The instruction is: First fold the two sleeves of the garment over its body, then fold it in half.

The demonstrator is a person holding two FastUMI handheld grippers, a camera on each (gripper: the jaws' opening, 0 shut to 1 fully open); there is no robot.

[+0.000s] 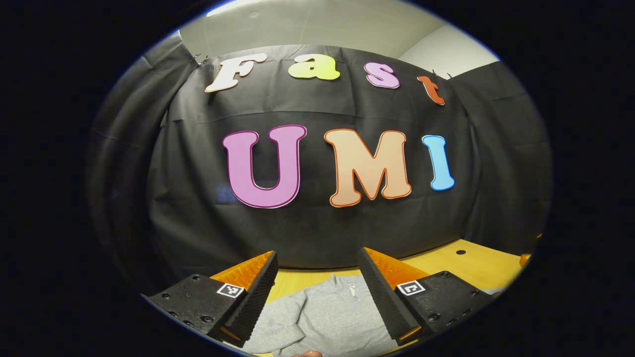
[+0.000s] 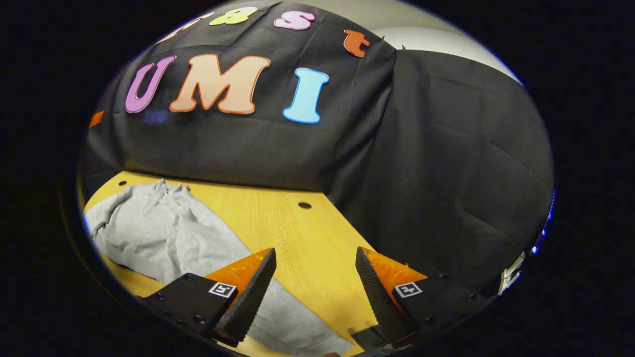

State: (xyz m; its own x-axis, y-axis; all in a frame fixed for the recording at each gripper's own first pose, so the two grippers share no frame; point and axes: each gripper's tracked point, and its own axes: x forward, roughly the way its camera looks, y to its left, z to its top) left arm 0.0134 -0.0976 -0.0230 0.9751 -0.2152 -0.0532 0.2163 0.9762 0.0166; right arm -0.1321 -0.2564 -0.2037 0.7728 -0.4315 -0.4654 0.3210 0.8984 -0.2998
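One grey garment (image 1: 327, 312) lies spread flat on the wooden table (image 2: 297, 233). In the left gripper view its collar, with a short zip or placket, points toward the table's far edge, the one that runs along the black cloth wall (image 1: 317, 228), so the garment's long axis runs from that far edge back toward the near edge. In the same view one sleeve lies bent across the left part of the body; the other sleeve cannot be made out there. In the right gripper view the garment (image 2: 163, 233) covers the left part of the table, collar near the far edge, and one long grey strip of it, a sleeve or a side edge, I cannot tell which, runs down toward the near edge and passes under that gripper's left finger in the picture.

Two small dark round holes show in the bare table top in the right gripper view, one close to the collar and one further right near the far edge.

There are two grippers. The left gripper (image 1: 317, 297) hangs above the garment's upper body, its fingers spread wide apart with nothing between them and no contact that can be seen. The right gripper (image 2: 312, 292) stands just as wide, its gap over bare wood beside the garment's right edge, holding nothing.
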